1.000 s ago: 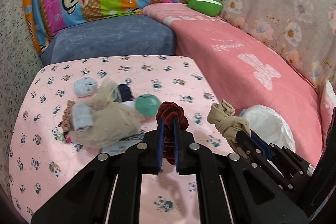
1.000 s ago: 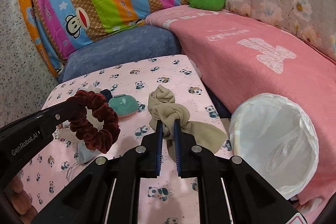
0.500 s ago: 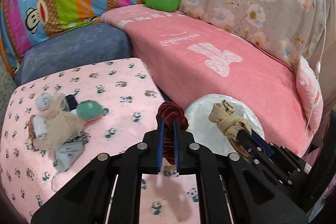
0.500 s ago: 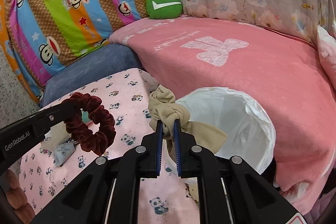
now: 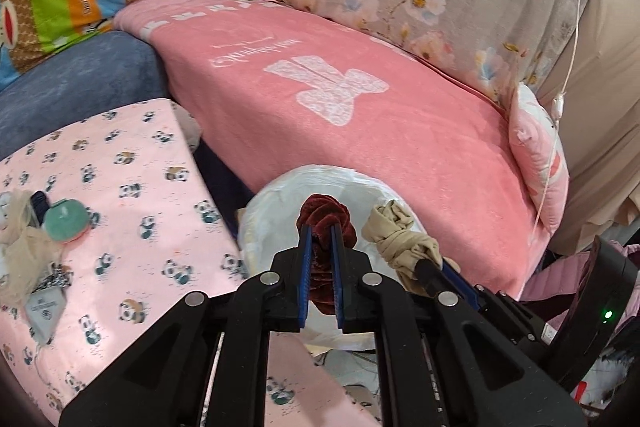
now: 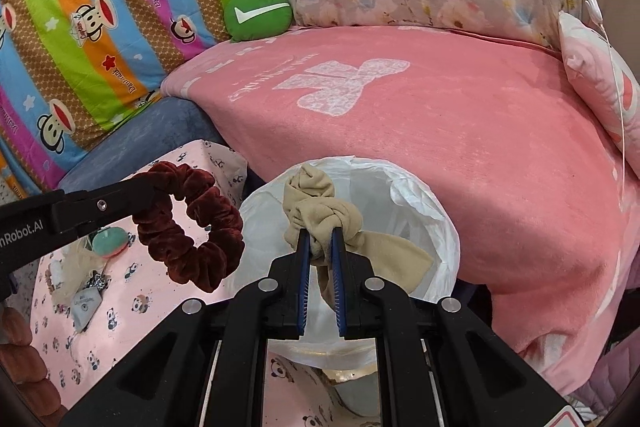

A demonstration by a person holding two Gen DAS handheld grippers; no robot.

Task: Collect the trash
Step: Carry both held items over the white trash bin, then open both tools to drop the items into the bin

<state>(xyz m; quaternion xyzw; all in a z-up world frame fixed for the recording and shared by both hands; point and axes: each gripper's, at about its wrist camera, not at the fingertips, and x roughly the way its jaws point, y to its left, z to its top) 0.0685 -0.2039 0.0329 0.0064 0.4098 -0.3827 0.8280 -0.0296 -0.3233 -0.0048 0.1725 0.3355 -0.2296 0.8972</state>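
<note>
Tongs on both sides are clamped: left tongs (image 5: 320, 247) grip a maroon scrunchie (image 5: 326, 223), right tongs (image 6: 320, 247) grip a knotted beige stocking (image 6: 320, 215). Both hang over the white-lined bin (image 6: 420, 211), right of the panda-print table (image 5: 132, 187).

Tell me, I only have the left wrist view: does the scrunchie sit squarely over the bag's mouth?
Observer: Not in the right wrist view. There the dark red scrunchie shows left of the white bag, with only its right edge overlapping the rim.
Operator: How much of it do I hold?
Observer: The left tongs pinch one spot on the ring, and the rest hangs as an open loop.
Operator: And the other item?
Observer: The right tongs are shut on the beige cloth at its knot, and a flat tail hangs to the right across the bag's mouth.
</note>
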